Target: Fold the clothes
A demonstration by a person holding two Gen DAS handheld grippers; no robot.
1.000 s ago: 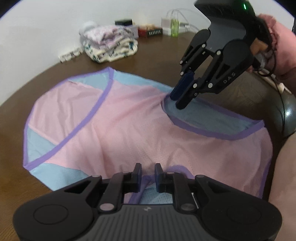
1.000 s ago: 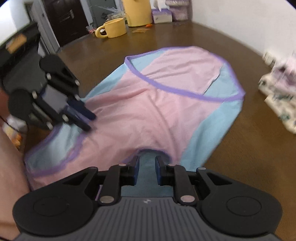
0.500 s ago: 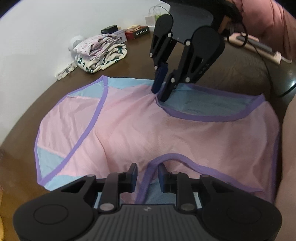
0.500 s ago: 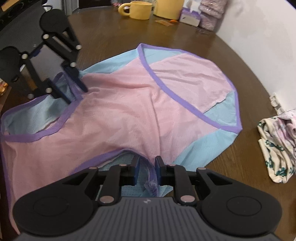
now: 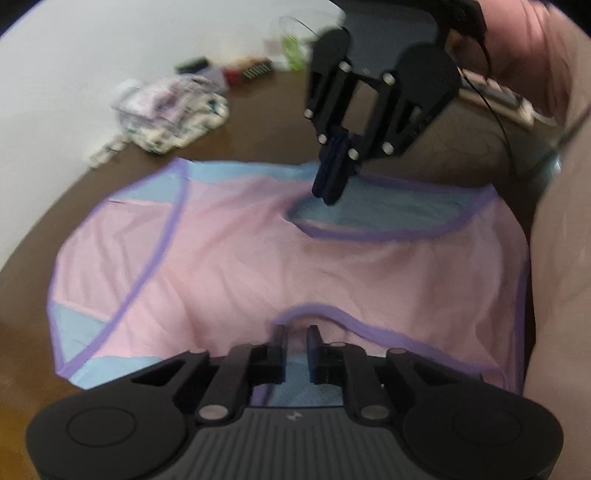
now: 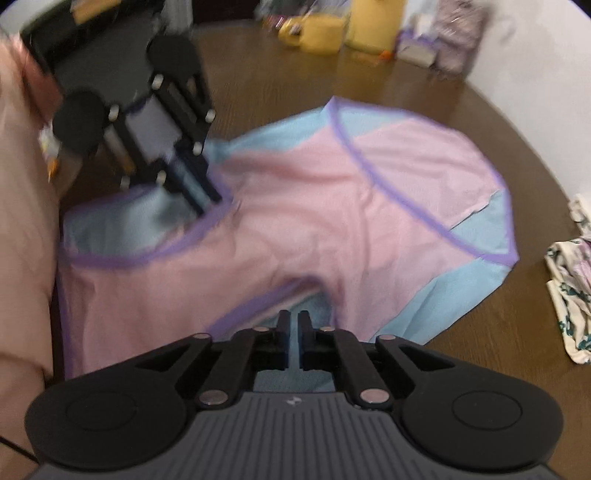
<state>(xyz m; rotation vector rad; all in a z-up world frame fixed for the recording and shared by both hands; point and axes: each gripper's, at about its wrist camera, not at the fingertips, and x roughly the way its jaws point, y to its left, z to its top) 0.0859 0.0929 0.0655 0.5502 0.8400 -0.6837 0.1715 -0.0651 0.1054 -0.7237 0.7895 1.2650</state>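
The pink and blue shirt (image 5: pixel 280 266) lies spread flat on the brown table (image 6: pixel 509 369), purple trim facing up. The right gripper (image 5: pixel 330 192) has its jaws clenched on the purple edge at one armhole. The left gripper (image 6: pixel 207 201) bites down at the trim of the other opening, jaws pinched close on the cloth there. A patterned bundle (image 5: pixel 173 118) sits well apart, near the wall. A yellow mug (image 6: pixel 314 33) stands at the far edge.

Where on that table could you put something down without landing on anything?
Bare brown table shows between the pink garment and the floral clothes pile, and between the garment and the yellow mug. The back edge by the mug is cluttered.
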